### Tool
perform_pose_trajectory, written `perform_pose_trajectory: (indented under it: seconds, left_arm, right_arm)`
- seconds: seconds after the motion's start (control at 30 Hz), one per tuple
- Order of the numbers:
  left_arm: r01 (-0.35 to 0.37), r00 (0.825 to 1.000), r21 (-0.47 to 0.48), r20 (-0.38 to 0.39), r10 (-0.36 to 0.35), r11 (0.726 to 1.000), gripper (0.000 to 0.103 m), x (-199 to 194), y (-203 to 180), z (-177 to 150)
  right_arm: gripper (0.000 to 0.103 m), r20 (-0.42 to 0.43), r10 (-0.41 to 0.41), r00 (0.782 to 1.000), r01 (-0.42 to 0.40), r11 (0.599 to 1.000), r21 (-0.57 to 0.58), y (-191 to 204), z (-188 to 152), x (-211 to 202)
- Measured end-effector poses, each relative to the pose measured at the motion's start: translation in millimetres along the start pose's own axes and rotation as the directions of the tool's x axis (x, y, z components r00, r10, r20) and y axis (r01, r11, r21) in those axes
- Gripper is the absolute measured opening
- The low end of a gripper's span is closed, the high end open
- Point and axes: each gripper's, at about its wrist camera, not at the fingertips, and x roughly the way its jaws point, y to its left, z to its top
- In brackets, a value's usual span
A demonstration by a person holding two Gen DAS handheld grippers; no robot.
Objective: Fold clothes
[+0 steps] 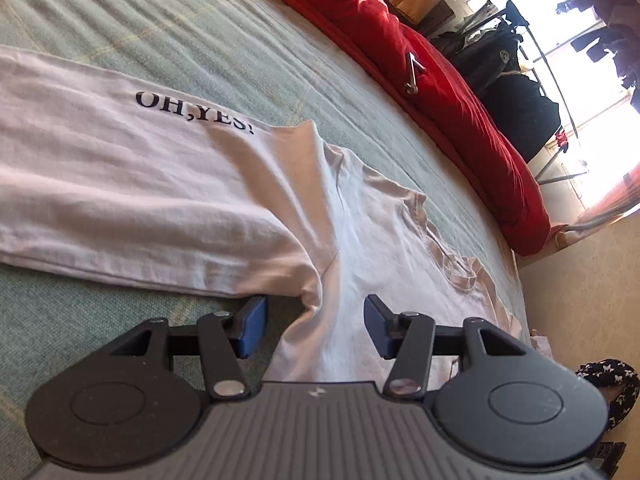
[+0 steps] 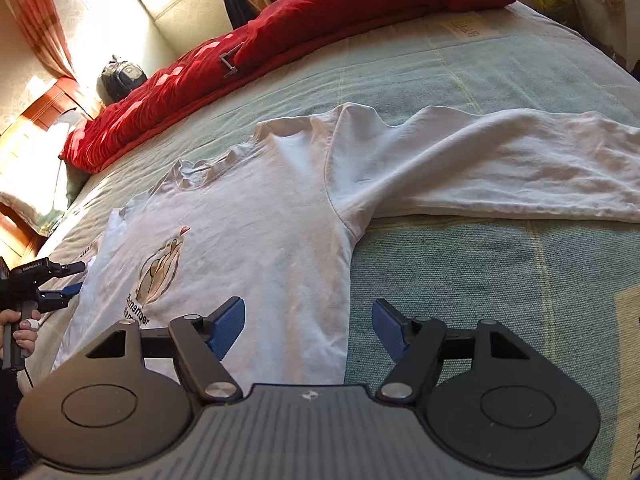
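**White shirt lies spread on bed as both grippers stand open above it**

Nearest the left wrist camera, the left gripper [image 1: 316, 326] points down at the underarm of a white long-sleeved shirt [image 1: 352, 216], its blue pads apart and clear of the cloth, with nothing held; the bunched seam where sleeve meets body lies just ahead of the gap. The right gripper [image 2: 308, 328] stands wider open, also holding nothing, its left pad over the shirt's body and its right pad over the green bedspread [image 2: 500, 280], so that the shirt's side edge runs between them. The shirt lies face up on the bedspread, a printed hand motif [image 2: 160, 268] on its chest. One sleeve [image 1: 120, 184], lettered "OH,YES!", stretches away to the left of the left gripper; the other sleeve [image 2: 500, 168] runs off to the right of the right gripper. Beyond the shirt's collar, a red duvet [image 2: 280, 40] is heaped along the bed's far side, under sunlit windows.
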Motion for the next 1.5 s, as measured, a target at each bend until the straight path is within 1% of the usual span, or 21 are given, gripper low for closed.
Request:
perform_pose_trajectory:
  seconds: [0.1,0.13,0.17,0.2,0.33,0.47,0.6,0.67,0.73,0.83,0.87,0.9,0.93,0.97,1.03,1.1,1.2,1.27,1.37,1.43,1.5]
  left_arm:
    - [0.039,0.999,-0.001,0.025,-0.039,0.999,0.049,8,1,5]
    - [0.032,0.999,0.014,0.039,-0.033,0.999,0.036,9,0,5]
    - [0.0,0.999,0.043,0.055,-0.002,0.999,0.008,8,-3,5]
    - [-0.038,0.997,0.074,0.077,0.032,0.997,0.006,7,-6,6]
    - [-0.092,0.983,0.108,0.166,0.074,0.99,0.004,-4,-2,13]
    - [-0.141,0.982,0.16,0.15,0.117,0.977,0.005,-3,-3,11]
    - [-0.098,0.989,0.191,0.128,0.075,0.977,0.008,-12,-6,5]
    - [-0.073,0.994,0.217,0.098,0.053,0.973,0.021,-12,-10,2]
    - [-0.065,0.997,0.215,0.064,0.053,0.974,0.022,-6,-11,1]
    - [-0.061,0.998,0.215,0.044,0.053,0.975,0.018,1,-11,-1]
    - [-0.083,0.996,0.232,0.06,0.071,0.969,0.007,1,-13,-3]
    - [-0.121,0.991,0.249,0.081,0.103,0.961,0.007,1,-16,-5]
    - [-0.156,0.986,0.264,0.103,0.133,0.952,0.007,1,-18,-6]
    - [-0.174,0.982,0.277,0.116,0.147,0.945,0.006,-1,-21,-7]
    - [-0.213,0.974,0.306,0.143,0.176,0.928,0.006,-3,-26,-8]
    - [-0.247,0.967,0.341,0.147,0.208,0.907,0.007,0,-30,-9]
    - [-0.283,0.958,0.383,0.148,0.244,0.879,0.008,1,-34,-13]
    - [-0.299,0.954,0.428,0.144,0.261,0.853,0.012,-9,-40,-20]
    - [-0.299,0.953,0.489,0.116,0.278,0.82,0.012,-33,-48,-35]
    - [-0.318,0.946,0.554,0.139,0.292,0.769,0.013,-55,-61,-52]
    - [-0.31,0.949,0.632,0.16,0.272,0.71,0.018,-74,-78,-73]
  right_arm:
    - [0.074,-0.005,0.015,1.0,-0.015,0.997,0.071,-15,7,15]
    - [0.075,-0.001,0.023,1.0,-0.022,0.995,0.092,-18,10,20]
    - [0.075,0.005,0.029,1.0,-0.03,0.994,0.106,-20,11,22]
    - [0.076,0.015,0.034,0.999,-0.036,0.993,0.115,-22,13,24]
    - [0.076,0.04,0.05,0.998,-0.056,0.987,0.15,-26,20,27]
    - [0.076,0.057,0.078,0.995,-0.088,0.973,0.213,-35,26,27]
    - [0.076,0.075,0.121,0.99,-0.138,0.946,0.292,-48,29,30]
    - [0.076,0.083,0.145,0.986,-0.164,0.935,0.314,-52,30,36]
    - [0.076,0.101,0.17,0.98,-0.195,0.92,0.339,-55,33,43]
    - [0.074,0.133,0.206,0.969,-0.241,0.9,0.363,-58,38,57]
    - [0.07,0.136,0.189,0.973,-0.225,0.911,0.345,-56,39,60]
    - [0.055,0.136,0.163,0.977,-0.199,0.927,0.319,-53,40,61]
    - [0.029,0.127,0.122,0.984,-0.154,0.946,0.285,-50,40,62]
    - [0.018,0.115,0.073,0.991,-0.1,0.964,0.248,-47,41,62]
    - [0.008,0.128,0.016,0.992,-0.038,0.984,0.175,-42,40,56]
    - [0.008,0.14,-0.112,0.984,0.105,0.993,0.058,-31,42,49]
    - [0.011,0.118,-0.166,0.979,0.167,0.986,0.005,-22,42,44]
    - [0.013,0.13,-0.185,0.974,0.19,0.981,-0.028,-13,36,26]
    - [0.022,0.147,-0.147,0.978,0.163,0.982,-0.098,9,22,-12]
    - [0.034,0.136,-0.134,0.982,0.157,0.972,-0.174,31,8,-32]
    - [0.036,0.107,-0.108,0.988,0.134,0.95,-0.281,59,-14,-41]
